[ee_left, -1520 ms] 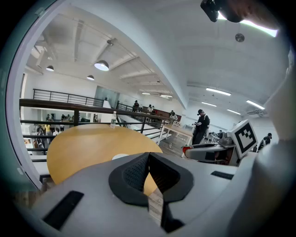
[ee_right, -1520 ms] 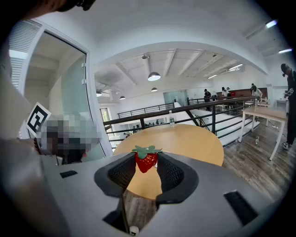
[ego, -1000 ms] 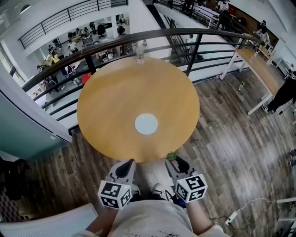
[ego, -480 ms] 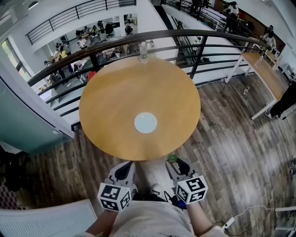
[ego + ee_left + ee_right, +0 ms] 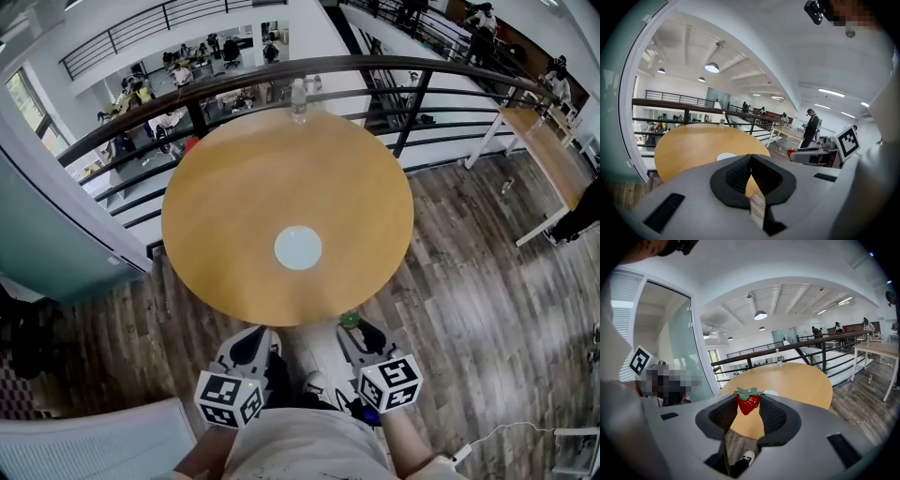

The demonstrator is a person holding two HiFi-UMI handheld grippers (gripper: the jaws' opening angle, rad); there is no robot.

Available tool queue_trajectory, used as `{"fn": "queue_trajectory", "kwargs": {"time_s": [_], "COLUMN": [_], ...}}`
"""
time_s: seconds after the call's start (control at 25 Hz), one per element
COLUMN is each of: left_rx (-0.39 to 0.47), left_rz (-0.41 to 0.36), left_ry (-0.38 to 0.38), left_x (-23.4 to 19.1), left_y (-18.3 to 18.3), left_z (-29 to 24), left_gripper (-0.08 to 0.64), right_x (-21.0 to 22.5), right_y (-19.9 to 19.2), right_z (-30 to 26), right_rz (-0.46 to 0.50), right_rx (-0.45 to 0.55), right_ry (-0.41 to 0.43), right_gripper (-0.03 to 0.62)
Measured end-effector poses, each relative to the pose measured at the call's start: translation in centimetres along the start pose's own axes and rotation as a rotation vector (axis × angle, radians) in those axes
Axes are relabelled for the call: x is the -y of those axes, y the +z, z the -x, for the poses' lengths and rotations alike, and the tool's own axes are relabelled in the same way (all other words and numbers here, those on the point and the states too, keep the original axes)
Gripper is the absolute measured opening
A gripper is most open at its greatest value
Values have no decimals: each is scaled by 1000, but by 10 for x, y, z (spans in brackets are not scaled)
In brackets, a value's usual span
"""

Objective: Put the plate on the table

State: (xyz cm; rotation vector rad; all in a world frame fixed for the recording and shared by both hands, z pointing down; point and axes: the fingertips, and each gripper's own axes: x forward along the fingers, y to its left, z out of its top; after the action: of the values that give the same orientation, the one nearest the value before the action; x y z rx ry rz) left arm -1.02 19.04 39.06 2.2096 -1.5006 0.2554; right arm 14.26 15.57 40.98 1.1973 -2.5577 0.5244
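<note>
A person is standing at the near rim of a round table (image 5: pixel 234 197) with a smooth, honey-coloured wooden top, holding a grey plastic gripper in each hand. The plate (image 5: pixel 297 247), a small flat white disc, is lying on the tabletop a little nearer the person than the middle, well apart from both grippers. The left gripper (image 5: pixel 254 336) is hovering just short of the table's edge. Its own view is showing black ribbed pads (image 5: pixel 736 176) meeting at the tips with nothing between them. The right gripper (image 5: pixel 356 328) is pinching a strawberry (image 5: pixel 748 402), red and dimpled with a green leafy cap, between its own ribbed pads. From the head view only that green cap is showing at the tips, while the right gripper view is giving the whole fruit. A clear bottle (image 5: pixel 298 101) is standing upright at the table's far edge, just before a dark curved metal railing (image 5: pixel 412 70). Dark plank flooring (image 5: pixel 469 281) is spreading out around the table. The left gripper view alone is catching the checkered marker cube (image 5: pixel 848 142) on the other gripper.
</note>
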Motion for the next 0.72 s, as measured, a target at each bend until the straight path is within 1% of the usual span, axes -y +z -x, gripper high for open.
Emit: {"fn": "queue_trajectory", "kwargs": {"time_s": [0.24, 0.44, 0.72], "left_rx": [-7, -16, -19], "left_rz": [-9, -24, -76], "left_ry": [-42, -84, -147], "left_x": [-25, -57, -104], "left_y": [22, 46, 84], "left_z": [-32, -65, -108], "left_gripper": [24, 23, 23], "right_x": [10, 22, 26], "right_y": [19, 40, 84], "right_z": [-31, -68, -122], "right_rz": [-4, -20, -19], "right_rx": [2, 13, 51], "right_ry": [-39, -83, -142], "right_gripper": [155, 155, 155]}}
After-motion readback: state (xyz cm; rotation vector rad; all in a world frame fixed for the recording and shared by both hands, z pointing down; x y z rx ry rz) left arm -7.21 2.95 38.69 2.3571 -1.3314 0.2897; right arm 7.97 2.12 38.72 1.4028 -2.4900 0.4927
